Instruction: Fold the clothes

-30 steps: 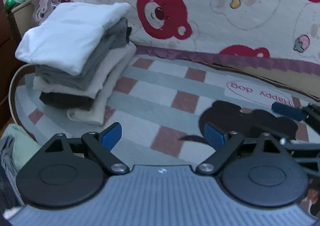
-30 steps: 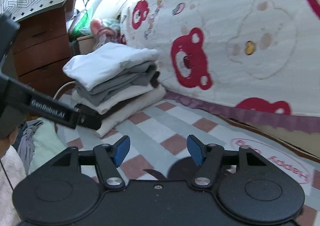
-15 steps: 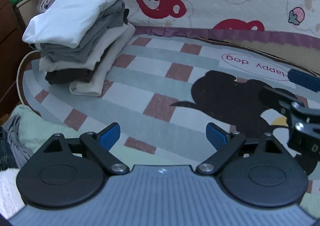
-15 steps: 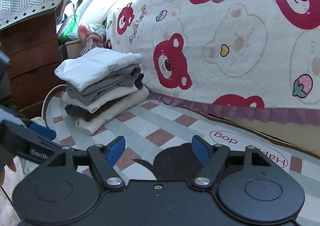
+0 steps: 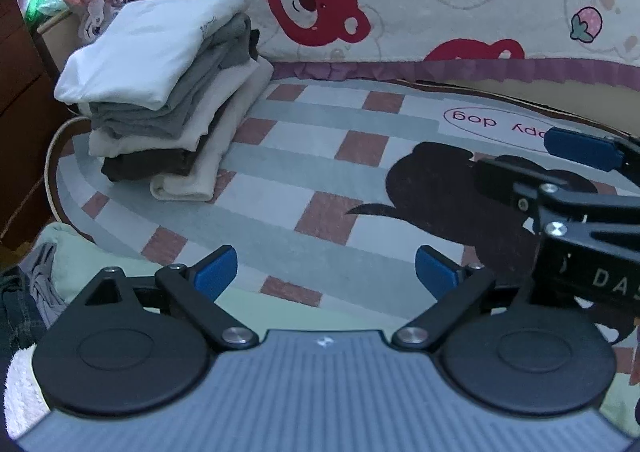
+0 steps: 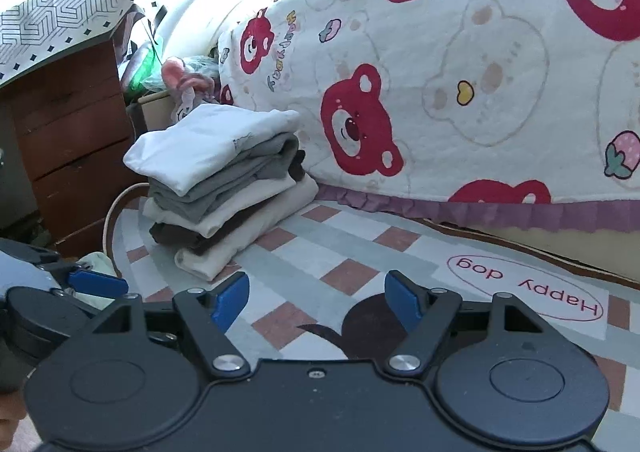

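A checked rug [image 5: 320, 156] with a dark dog figure and the words "Happy dog" covers the floor. Along its far side hangs a quilt [image 6: 460, 92] printed with red bears. To the left stands a wooden chest of drawers [image 6: 72, 156], with a plush toy [image 5: 92, 0] tucked behind the clothes.

The stack of folded clothes [image 5: 160, 92] sits on the far left part of the rug, close against the quilt: a white piece on top, then grey, cream, dark brown and cream below. Its long side runs from near left toward the far right, and the folded edges face the near side. Loose, pale green and grey garments [image 5: 44, 272] lie heaped off the rug's near left edge.

The left gripper [image 5: 326, 272] hovers over the rug, its jaws having just spread wider, nothing between them. The right gripper [image 6: 316, 298] is likewise spread wide and empty, to the right, well apart from the stack.
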Available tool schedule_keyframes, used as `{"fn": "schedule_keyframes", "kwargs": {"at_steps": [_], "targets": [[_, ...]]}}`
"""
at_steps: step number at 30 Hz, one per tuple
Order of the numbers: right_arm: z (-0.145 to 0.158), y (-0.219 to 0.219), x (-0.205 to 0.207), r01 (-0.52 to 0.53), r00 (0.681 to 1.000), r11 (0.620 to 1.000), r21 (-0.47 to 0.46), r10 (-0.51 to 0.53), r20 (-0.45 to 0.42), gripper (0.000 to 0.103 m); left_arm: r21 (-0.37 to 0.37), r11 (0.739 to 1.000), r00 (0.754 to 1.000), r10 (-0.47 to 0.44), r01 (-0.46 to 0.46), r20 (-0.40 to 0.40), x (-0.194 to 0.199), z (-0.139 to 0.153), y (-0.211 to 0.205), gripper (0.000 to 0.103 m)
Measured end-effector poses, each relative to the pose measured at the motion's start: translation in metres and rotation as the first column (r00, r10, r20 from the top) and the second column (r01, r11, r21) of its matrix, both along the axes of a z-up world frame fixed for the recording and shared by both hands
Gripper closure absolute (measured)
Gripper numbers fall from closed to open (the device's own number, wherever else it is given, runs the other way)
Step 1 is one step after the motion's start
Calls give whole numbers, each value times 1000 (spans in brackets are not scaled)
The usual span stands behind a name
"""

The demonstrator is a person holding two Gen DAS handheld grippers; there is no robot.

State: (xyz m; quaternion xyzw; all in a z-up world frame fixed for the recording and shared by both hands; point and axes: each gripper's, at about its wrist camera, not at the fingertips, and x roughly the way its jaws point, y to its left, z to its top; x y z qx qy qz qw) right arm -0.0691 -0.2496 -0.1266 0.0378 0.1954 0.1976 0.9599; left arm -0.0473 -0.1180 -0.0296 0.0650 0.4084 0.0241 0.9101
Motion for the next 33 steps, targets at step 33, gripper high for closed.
{"fn": "schedule_keyframes", "kwargs": {"at_steps": [33], "targets": [[1, 9, 2, -8, 999, 999, 53, 9, -34, 23, -40, 999, 1000, -18, 17, -14, 1, -4, 15, 5]]}}
